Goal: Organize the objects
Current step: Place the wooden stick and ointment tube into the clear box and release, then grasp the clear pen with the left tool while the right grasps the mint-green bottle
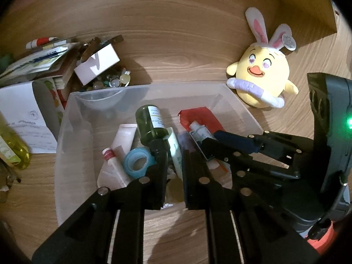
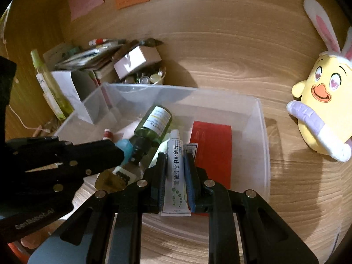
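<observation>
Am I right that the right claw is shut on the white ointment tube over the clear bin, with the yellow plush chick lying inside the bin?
Not quite: the yellow plush chick sits on the wooden desk outside the clear bin, as the right wrist view shows. The right claw is indeed shut on the white ointment tube.

The clear bin (image 2: pixel 261 132) is crowded with a green bottle (image 2: pixel 154 121), a red packet (image 2: pixel 211 145) and tubes. Bare desk (image 2: pixel 220 55) lies open between the bin and the yellow plush toy (image 2: pixel 319 110). A messy pile (image 1: pixel 55 59) blocks the desk's far left corner.
</observation>
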{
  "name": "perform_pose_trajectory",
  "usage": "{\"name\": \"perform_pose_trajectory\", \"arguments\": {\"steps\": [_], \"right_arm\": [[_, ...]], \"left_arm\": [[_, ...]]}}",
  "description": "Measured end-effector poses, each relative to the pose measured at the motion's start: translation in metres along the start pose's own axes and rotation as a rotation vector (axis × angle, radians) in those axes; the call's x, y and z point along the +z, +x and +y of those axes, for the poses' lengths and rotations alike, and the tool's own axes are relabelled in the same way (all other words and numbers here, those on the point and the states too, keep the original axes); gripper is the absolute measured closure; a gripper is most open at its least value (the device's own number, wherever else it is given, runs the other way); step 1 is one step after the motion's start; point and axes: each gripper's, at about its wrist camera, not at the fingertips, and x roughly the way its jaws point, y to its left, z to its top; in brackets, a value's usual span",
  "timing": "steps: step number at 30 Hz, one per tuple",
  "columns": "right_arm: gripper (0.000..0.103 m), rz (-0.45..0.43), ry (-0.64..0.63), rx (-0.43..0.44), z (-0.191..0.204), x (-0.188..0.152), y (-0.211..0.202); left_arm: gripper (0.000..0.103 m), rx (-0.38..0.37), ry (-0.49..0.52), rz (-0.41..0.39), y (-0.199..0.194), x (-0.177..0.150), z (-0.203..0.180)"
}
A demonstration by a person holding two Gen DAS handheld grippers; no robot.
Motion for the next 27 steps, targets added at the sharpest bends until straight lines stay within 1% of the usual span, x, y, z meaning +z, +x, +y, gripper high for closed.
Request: {"name": "perform_pose_trajectory", "arguments": {"steps": [1, 2, 3, 4, 5, 6, 7, 9, 12, 17, 19, 23, 27], "right_arm": [[0.088, 0.0, -0.003, -0.002, 0.0, 0.0, -0.001], [0.085, -0.002, 0.001, 0.0, -0.001, 0.0, -0.003], [0.079, -0.005, 0.007, 0.002, -0.001, 0.0, -0.005], [0.076, -0.012, 0.016, 0.006, -0.003, 0.0, -0.009], [0.07, -0.022, 0.024, 0.009, -0.004, 0.0, -0.013], [0.066, -0.031, 0.029, 0.01, -0.005, 0.001, -0.017], [0.065, -0.043, 0.032, 0.014, -0.005, 0.0, -0.024], [0.063, -0.055, 0.031, 0.022, -0.005, -0.001, -0.033], [0.057, -0.073, 0.016, 0.035, -0.002, -0.008, -0.05], [0.051, -0.088, -0.03, 0.052, 0.009, -0.027, -0.074], [0.05, -0.084, -0.049, 0.058, 0.014, -0.035, -0.08], [0.05, -0.051, -0.079, 0.103, 0.027, -0.055, -0.086], [0.05, 0.004, -0.12, 0.155, 0.045, -0.078, -0.082]], "left_arm": [[0.088, -0.003, -0.001, -0.003, -0.003, -0.001, 0.0], [0.081, -0.002, -0.003, -0.008, -0.005, -0.001, 0.0], [0.075, 0.0, -0.003, -0.019, -0.01, -0.002, 0.0], [0.073, 0.005, 0.001, -0.031, -0.015, -0.003, 0.0], [0.068, 0.009, 0.005, -0.041, -0.019, -0.004, -0.001], [0.063, 0.015, 0.011, -0.054, -0.024, -0.005, -0.002], [0.061, 0.02, 0.02, -0.07, -0.031, -0.007, -0.003], [0.048, 0.028, 0.029, -0.09, -0.041, -0.01, -0.004], [0.04, 0.039, 0.043, -0.109, -0.056, -0.018, -0.005], [0.03, 0.062, 0.049, -0.113, -0.072, -0.036, -0.001], [0.029, 0.076, 0.049, -0.105, -0.077, -0.046, 0.002], [0.026, 0.102, 0.048, -0.083, -0.083, -0.067, 0.005], [0.024, 0.12, 0.039, -0.052, -0.085, -0.089, 0.009]]}}
